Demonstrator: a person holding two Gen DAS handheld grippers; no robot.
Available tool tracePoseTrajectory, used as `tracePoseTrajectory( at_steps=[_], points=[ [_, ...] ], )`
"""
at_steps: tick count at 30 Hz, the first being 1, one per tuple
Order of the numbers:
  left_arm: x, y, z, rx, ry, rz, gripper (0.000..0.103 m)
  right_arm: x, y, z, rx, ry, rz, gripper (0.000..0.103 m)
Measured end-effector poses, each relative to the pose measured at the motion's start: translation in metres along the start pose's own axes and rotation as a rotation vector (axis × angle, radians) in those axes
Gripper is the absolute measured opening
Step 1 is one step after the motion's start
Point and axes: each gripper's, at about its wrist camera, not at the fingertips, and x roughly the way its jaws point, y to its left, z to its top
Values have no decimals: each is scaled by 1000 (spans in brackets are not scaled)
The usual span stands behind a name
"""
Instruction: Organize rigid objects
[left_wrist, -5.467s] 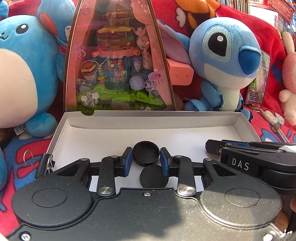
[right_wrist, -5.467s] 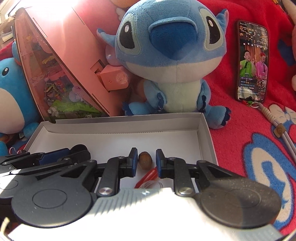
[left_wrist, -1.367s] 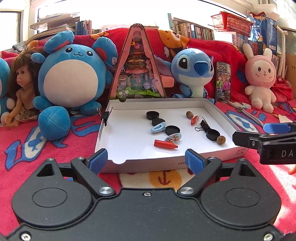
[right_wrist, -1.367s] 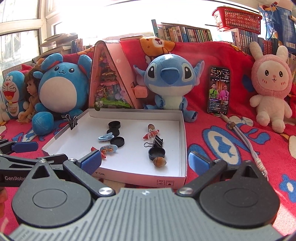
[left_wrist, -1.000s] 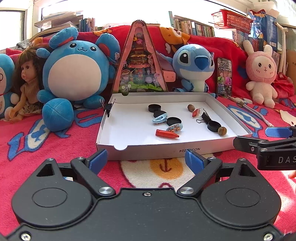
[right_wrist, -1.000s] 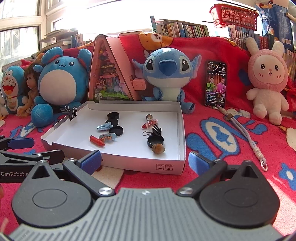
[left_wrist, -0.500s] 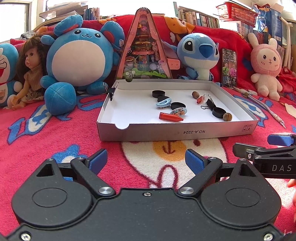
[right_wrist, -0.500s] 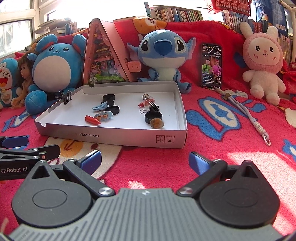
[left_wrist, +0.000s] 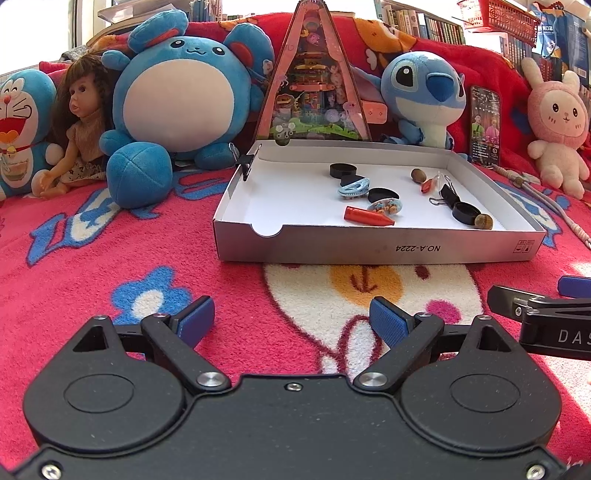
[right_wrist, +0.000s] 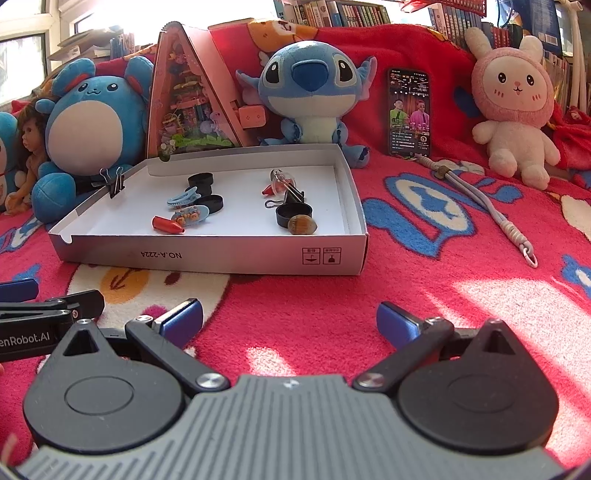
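Left wrist view: left tool spread wide, nothing gripped, low over red blanket, near side of white box. In box: black caps, blue hair clip, red crayon-like piece, nut at right. Right tool at right edge.

Right wrist view: right tool also spread, holding nothing, near box front. Binder clip on left wall. Phone & Stitch plush far behind.
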Motion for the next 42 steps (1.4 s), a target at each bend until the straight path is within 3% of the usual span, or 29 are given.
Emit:
tracePoseTrajectory(
  at_steps=[30,42],
  points=[
    [16,5,1,-3,40,-3,102,10,9,-1,-36,47,-31,103],
    [16,6,-1,-11,38,-4,103,11,9,-1,-43,49,-37,103]
  ],
)
